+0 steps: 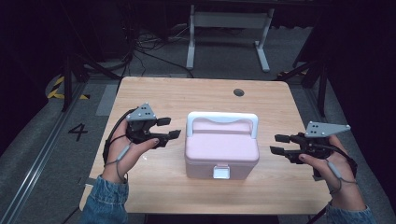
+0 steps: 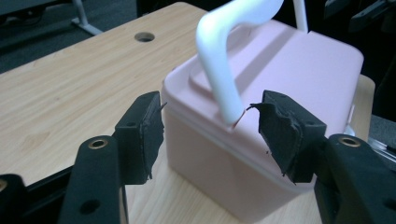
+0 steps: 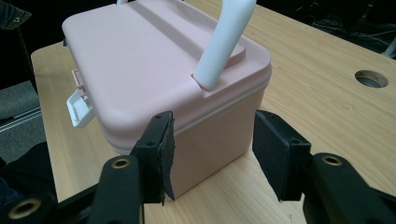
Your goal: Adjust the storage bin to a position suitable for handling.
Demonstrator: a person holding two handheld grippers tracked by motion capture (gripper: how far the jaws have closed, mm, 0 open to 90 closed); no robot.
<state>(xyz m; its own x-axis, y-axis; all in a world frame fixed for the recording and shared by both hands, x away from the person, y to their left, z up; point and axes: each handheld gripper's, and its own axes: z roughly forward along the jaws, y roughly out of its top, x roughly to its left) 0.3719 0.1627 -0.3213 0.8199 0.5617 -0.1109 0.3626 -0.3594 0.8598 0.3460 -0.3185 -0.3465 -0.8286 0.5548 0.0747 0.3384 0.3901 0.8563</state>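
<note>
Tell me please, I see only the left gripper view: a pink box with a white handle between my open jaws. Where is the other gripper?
Observer: The right gripper is at the opposite side of the pink box, jaws open, apart from it.
Operator: Does the box have a lock?
Observer: Yes, a white latch on the front wall facing the person, folded down against the box.
Operator: Is the handle up or down?
Observer: The white handle stands upright over the lid's rear half.
Operator: Is my left gripper touching the box?
Observer: No, the left gripper is beside it with a gap.
</note>
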